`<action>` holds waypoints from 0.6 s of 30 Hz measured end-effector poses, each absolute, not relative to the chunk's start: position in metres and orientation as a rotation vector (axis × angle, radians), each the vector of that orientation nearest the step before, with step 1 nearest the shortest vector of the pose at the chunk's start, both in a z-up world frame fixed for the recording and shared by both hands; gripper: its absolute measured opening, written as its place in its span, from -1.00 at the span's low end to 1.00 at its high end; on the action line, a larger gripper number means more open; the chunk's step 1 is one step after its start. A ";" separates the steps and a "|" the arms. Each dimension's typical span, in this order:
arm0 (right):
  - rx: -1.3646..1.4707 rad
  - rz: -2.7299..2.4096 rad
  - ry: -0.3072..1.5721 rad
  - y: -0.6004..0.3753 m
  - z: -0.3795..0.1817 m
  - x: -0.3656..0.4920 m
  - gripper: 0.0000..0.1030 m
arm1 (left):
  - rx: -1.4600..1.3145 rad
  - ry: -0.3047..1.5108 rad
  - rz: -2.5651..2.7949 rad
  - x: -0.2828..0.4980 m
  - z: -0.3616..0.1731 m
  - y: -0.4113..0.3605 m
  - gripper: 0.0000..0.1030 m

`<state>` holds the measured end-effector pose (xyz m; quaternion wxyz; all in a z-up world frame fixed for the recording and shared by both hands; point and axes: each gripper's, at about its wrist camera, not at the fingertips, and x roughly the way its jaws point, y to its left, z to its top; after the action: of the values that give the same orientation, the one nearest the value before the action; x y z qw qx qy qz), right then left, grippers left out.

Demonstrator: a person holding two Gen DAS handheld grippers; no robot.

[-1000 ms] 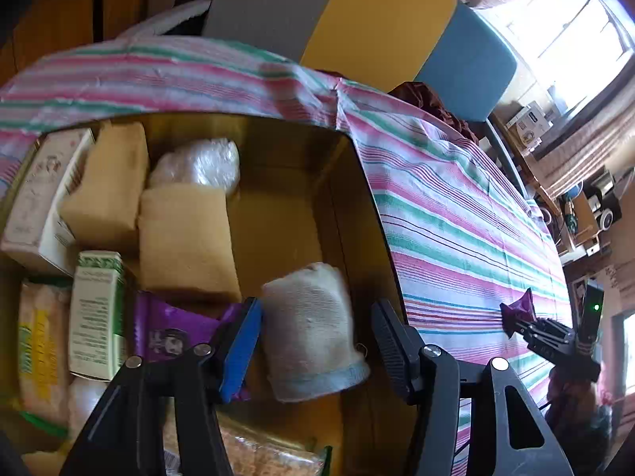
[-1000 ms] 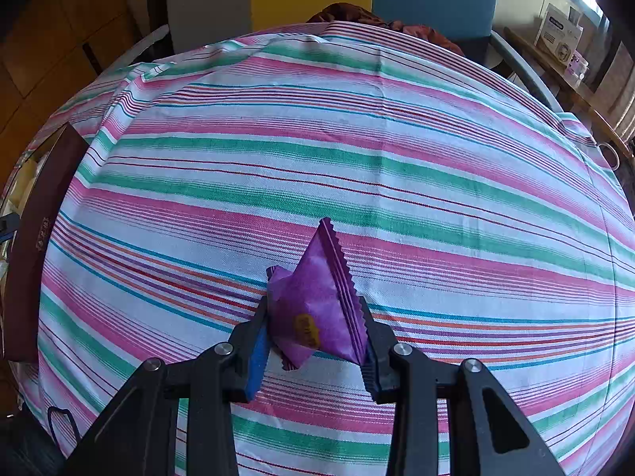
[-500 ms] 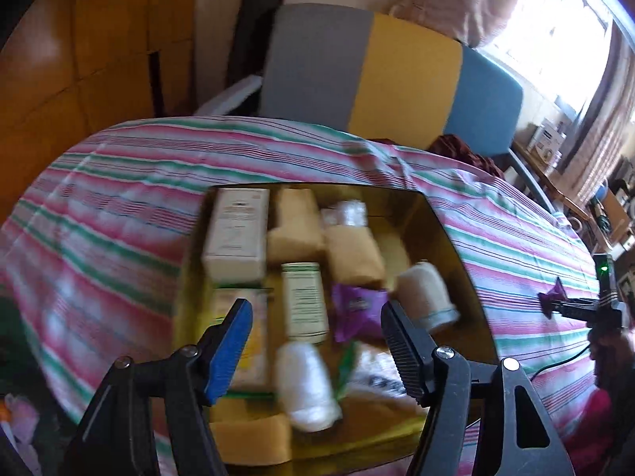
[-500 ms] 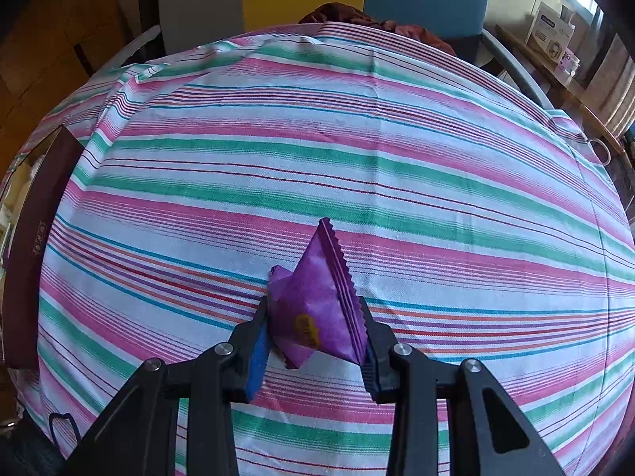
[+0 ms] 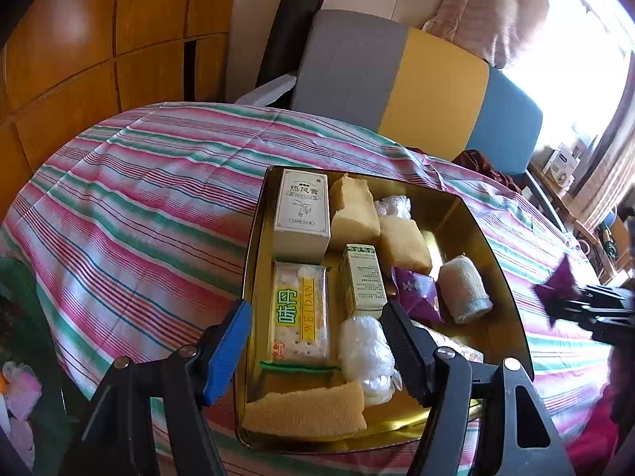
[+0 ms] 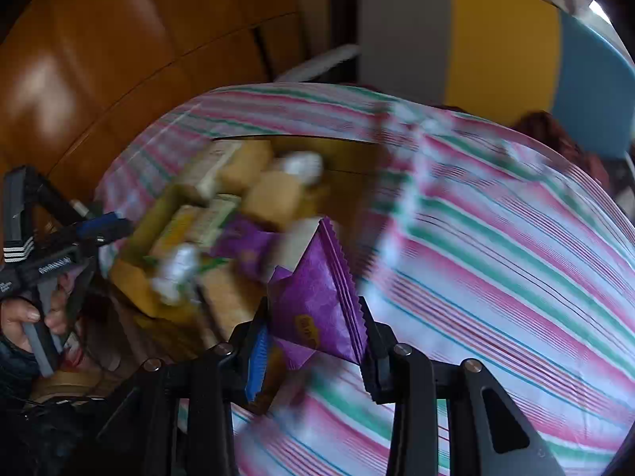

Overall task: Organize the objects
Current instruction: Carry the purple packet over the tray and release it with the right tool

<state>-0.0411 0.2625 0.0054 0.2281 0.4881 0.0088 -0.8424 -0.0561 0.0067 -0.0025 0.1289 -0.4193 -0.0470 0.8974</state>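
Nearly finished: the gold tray (image 5: 492, 246) on the desk already held boxes, sponges and a purple packet (image 5: 416, 291); the right claw (image 6: 315, 337) clamped another purple snack packet (image 6: 317, 301) beside it, unplaced, while the left claw (image 5: 317, 341) gaped empty

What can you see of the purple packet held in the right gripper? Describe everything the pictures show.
The purple packet is a small, glossy, foil-like pouch with zigzag crimped edges and a yellowish oval mark low on its face. It stands upright, its pointed top uppermost, pinched between the fingers of the right gripper, touching nothing else. It hangs in the air beside the gold tin.
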 end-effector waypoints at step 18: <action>1.494 -2.244 0.017 0.183 -0.054 -0.089 -0.09 | -1.162 -0.110 2.648 -0.042 -0.005 -0.002 0.49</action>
<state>-0.0888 0.1827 -0.0538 0.2211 0.5405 0.0063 -0.8118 -0.0422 -0.0018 -0.0047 0.1238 -0.3986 -0.0376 0.9080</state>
